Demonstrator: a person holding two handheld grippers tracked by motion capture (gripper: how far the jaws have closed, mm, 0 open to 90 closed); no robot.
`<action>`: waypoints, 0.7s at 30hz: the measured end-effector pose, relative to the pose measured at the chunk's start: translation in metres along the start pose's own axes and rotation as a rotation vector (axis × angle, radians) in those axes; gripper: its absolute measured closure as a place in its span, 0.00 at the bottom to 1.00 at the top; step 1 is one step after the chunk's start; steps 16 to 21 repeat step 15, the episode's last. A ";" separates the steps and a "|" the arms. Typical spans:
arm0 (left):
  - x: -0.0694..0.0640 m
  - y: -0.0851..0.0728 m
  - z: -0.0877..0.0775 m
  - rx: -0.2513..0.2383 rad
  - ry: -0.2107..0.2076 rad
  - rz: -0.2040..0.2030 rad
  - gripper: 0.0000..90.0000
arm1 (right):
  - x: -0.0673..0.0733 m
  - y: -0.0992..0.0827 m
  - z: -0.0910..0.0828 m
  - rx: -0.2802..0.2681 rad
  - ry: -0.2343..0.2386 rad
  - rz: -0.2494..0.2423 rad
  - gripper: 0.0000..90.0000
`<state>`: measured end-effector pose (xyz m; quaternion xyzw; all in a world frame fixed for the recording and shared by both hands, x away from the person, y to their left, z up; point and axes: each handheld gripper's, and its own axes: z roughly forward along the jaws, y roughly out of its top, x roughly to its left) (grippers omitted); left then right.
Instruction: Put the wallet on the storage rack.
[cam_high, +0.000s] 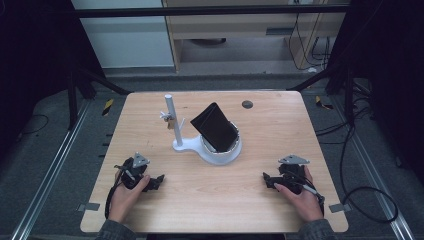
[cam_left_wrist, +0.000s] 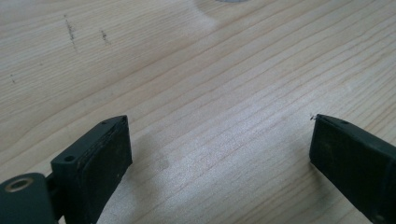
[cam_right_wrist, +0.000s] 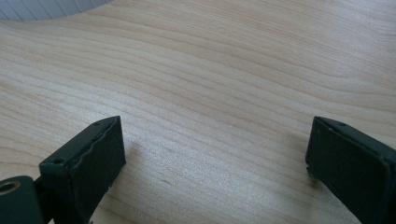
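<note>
A white stand (cam_high: 220, 152) with a round base and an upright post (cam_high: 172, 122) sits at the middle of the wooden table (cam_high: 270, 130). A black flat pouch (cam_high: 215, 127) leans tilted in the round base. My left gripper (cam_high: 159, 181) rests near the front left, held in a hand, pointing right. In the left gripper view it (cam_left_wrist: 219, 140) stands open over bare wood. My right gripper (cam_high: 266, 180) rests near the front right, pointing left. The right gripper view shows it (cam_right_wrist: 215, 142) open as well, with only wood between its jaws.
A small dark round disc (cam_high: 247, 104) is set in the table near the far edge. A small clamp (cam_high: 167, 119) is fixed on the post. Metal frame rails (cam_high: 50, 165) and cables (cam_high: 360, 195) run along both sides of the table.
</note>
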<state>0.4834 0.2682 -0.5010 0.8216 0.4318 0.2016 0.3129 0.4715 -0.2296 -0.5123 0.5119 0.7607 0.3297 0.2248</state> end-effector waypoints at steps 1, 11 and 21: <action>0.000 0.000 0.001 0.006 -0.001 0.003 0.06 | 0.000 0.000 0.000 0.000 0.000 0.000 0.05; 0.002 -0.005 0.006 -0.032 -0.029 -0.026 0.00 | 0.001 0.000 0.000 0.001 0.007 -0.001 0.05; 0.002 -0.005 0.006 -0.032 -0.030 -0.028 0.00 | 0.001 0.000 0.000 0.000 0.008 -0.001 0.05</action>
